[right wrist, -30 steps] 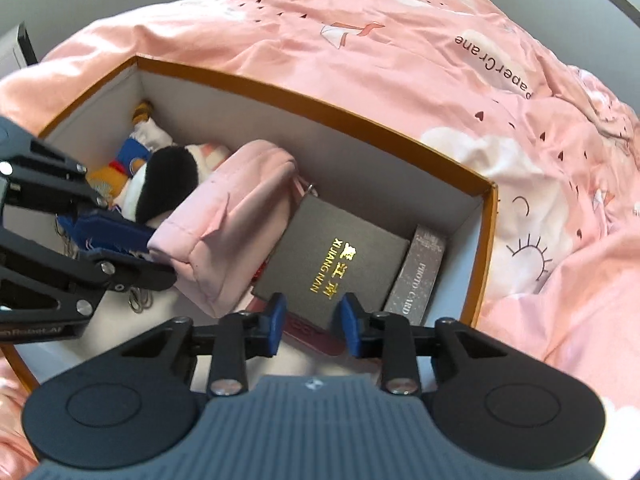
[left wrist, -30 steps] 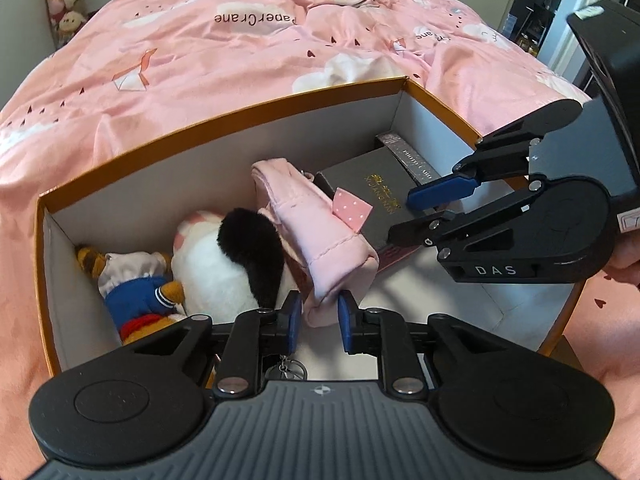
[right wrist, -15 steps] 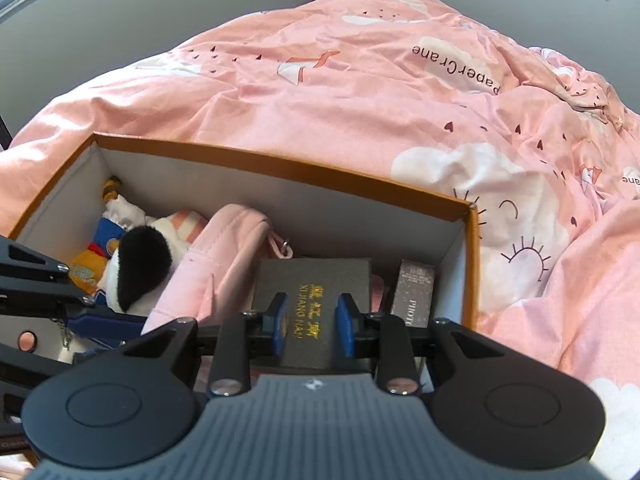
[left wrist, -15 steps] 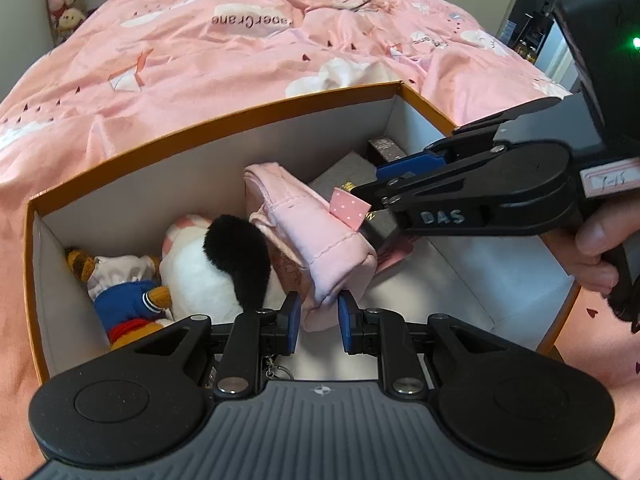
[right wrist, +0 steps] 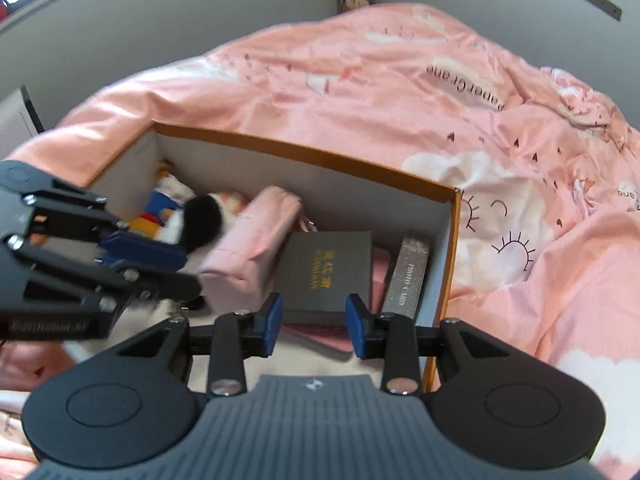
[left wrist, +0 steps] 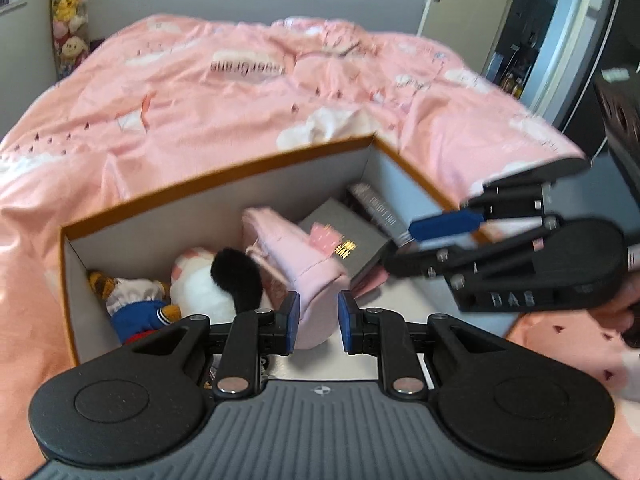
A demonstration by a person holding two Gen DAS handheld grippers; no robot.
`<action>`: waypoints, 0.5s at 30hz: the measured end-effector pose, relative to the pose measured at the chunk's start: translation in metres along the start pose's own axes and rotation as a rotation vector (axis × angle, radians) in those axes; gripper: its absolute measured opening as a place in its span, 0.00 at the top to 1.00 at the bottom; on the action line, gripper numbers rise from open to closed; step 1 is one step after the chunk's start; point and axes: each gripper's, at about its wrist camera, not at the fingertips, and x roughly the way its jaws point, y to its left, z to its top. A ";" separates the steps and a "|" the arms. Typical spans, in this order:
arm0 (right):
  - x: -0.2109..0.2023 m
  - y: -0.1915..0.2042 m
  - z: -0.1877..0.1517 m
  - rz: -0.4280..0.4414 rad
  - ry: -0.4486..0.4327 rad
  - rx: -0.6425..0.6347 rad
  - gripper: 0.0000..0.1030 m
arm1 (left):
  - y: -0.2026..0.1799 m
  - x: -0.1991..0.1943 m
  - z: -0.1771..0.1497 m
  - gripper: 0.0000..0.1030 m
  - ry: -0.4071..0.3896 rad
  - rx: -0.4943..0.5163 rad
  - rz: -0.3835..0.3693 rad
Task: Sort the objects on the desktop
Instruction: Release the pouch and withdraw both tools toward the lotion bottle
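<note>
An orange-rimmed box [left wrist: 200,184] [right wrist: 304,152] sits on the pink bed. Inside lie a duck plush [left wrist: 132,308], a white plush with a black ear [left wrist: 200,288], a pink pouch [left wrist: 296,256] [right wrist: 256,240], a dark grey box with gold letters [left wrist: 352,240] [right wrist: 326,268] and a photo-card box [left wrist: 376,208] [right wrist: 408,276]. My left gripper [left wrist: 319,322] [right wrist: 192,270] is shut on the pouch's near corner. My right gripper [right wrist: 315,326] [left wrist: 400,246] hovers above the dark grey box. Its jaws are opening and nothing is pressed between the pads.
The pink bedspread [left wrist: 240,92] surrounds the box on all sides. A flat pink item [right wrist: 320,334] lies under the dark grey box. Stuffed toys [left wrist: 68,20] hang in the far corner, with a doorway [left wrist: 520,40] to the right. A person's hand [left wrist: 624,308] holds the right gripper.
My right gripper pulled back and up from the dark grey box and its jaws widened. Both cameras rose and tilted up, so more of the bed shows. The left gripper stays on the pouch.
</note>
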 end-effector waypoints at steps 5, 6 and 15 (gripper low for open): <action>-0.042 0.018 -0.023 0.006 -0.091 0.037 0.61 | -0.013 -0.032 -0.004 0.78 -0.060 0.009 -0.021; -0.049 0.021 -0.028 0.005 -0.104 0.051 0.61 | -0.016 -0.039 -0.007 0.78 -0.066 0.013 -0.025; -0.094 0.035 -0.086 -0.041 -0.148 0.210 0.62 | -0.049 -0.070 -0.046 0.78 -0.028 0.038 -0.114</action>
